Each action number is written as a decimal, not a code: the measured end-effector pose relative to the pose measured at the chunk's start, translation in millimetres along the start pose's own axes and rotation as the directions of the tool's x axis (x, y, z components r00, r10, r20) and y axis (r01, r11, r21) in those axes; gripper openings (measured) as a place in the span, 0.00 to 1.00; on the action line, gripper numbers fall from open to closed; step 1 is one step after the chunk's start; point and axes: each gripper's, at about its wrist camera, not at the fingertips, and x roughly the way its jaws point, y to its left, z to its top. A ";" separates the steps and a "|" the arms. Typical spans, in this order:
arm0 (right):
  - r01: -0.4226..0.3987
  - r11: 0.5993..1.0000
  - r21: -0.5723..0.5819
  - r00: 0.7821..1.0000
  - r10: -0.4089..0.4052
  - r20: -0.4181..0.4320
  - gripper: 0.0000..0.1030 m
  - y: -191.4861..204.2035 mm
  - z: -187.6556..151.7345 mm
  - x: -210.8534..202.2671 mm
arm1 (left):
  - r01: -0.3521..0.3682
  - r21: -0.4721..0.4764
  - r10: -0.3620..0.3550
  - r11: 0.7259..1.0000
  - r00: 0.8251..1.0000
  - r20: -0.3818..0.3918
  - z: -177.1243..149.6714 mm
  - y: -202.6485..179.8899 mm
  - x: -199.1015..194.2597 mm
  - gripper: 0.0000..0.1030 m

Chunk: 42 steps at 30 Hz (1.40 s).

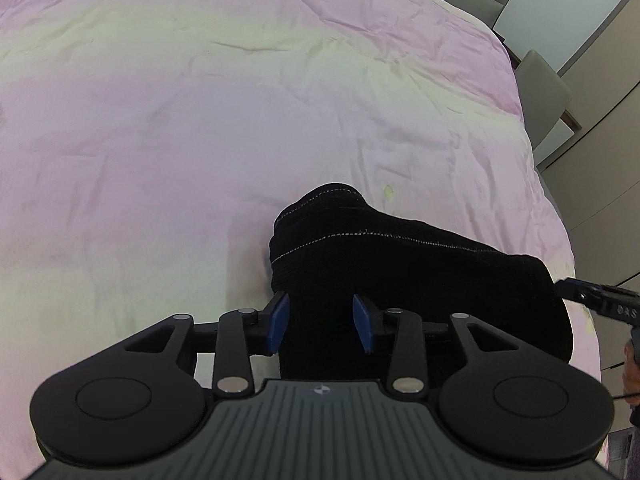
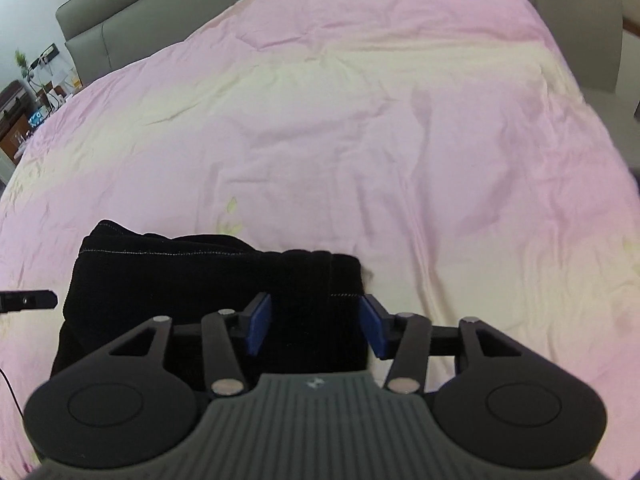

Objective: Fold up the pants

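Lying as a compact, already folded bundle near the near edge of the bed, the black ribbed pants with pale contrast stitching [image 1: 400,264] have their long axis running left to right across both views, one end under each claw. In the left wrist view the bundle sits directly ahead of the left gripper [image 1: 320,322] and stretches away to its right; in the right wrist view the same pants [image 2: 208,280] lie ahead and to the left of the right gripper [image 2: 316,326]. Each claw stands parted, blue pads to either side of dark cloth, with a visible gap and nothing pinched; whether the pads touch the fabric I cannot tell. Neither hand is clearly nearer: each covers its own end. I judge that any further fold would bring one end over the other along that axis. Around the bundle spreads the rumpled pink and pale-yellow bed cover [image 1: 200,140], with grey upholstered chairs [image 1: 540,92] beyond.
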 end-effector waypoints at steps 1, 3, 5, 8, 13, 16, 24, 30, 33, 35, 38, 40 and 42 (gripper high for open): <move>-0.027 0.999 -0.027 1.000 0.027 -0.002 0.45 5.6 -1.4 -5.3 | -0.006 -0.018 0.005 1.000 1.000 -0.003 3.3 0.4 6.7 0.39; -0.083 0.994 -0.072 0.996 0.080 -0.047 0.41 18.2 -6.2 -7.1 | 0.004 -0.060 -0.005 0.998 1.000 -0.013 10.8 1.1 20.9 0.27; -0.108 0.985 -0.133 0.991 0.096 -0.092 0.23 32.0 -13.3 -0.3 | -0.034 -0.062 0.033 0.998 0.999 -0.021 17.0 -2.0 32.5 0.26; -0.043 0.979 -0.198 0.991 0.017 -0.130 0.12 37.7 -17.8 29.1 | -0.090 -0.027 0.089 0.996 0.995 -0.033 23.6 -9.3 48.0 0.26; -0.067 0.996 -0.063 0.975 0.052 -0.215 0.08 6.8 -22.0 78.8 | -0.144 -0.011 0.143 0.989 0.988 -0.064 35.3 -20.1 79.7 0.26; -0.108 0.994 -0.028 0.971 0.099 -0.217 0.08 -4.7 -23.7 78.8 | -0.175 0.026 0.177 0.984 0.981 -0.082 35.6 -28.8 97.7 0.26; -0.124 0.992 -0.014 0.979 0.120 -0.164 0.09 -5.4 -27.6 58.4 | -0.205 0.103 0.211 0.973 0.977 -0.042 28.4 -33.4 59.6 0.36; -0.143 0.989 -0.045 0.990 0.142 -0.023 0.23 -9.0 -50.5 -14.8 | -0.182 0.158 0.187 0.970 0.982 -0.013 -20.0 -35.6 -3.7 0.43; -0.127 0.989 -0.072 0.992 0.128 0.012 0.23 -12.5 -76.2 -34.0 | -0.161 0.175 0.165 0.971 0.986 -0.010 -52.4 -38.9 -29.2 0.49; -0.112 0.991 -0.071 0.994 0.113 0.011 0.24 -13.4 -92.5 -34.5 | -0.163 0.192 0.167 0.968 0.986 -0.002 -73.0 -42.8 -41.4 0.51; -0.105 0.994 -0.038 0.994 0.105 -0.007 0.25 -14.5 -114.1 -19.2 | -0.160 0.227 0.161 0.961 0.987 0.014 -106.5 -51.5 -58.4 0.62; -0.107 0.994 -0.001 0.994 0.107 -0.033 0.26 -17.5 -125.9 -0.3 | -0.164 0.263 0.167 0.951 0.986 0.013 -126.6 -57.0 -65.6 0.68; -0.099 0.995 0.006 0.995 0.099 -0.031 0.27 -14.8 -125.7 10.5 | -0.188 0.315 0.193 0.930 0.981 0.016 -151.5 -63.8 -68.2 0.73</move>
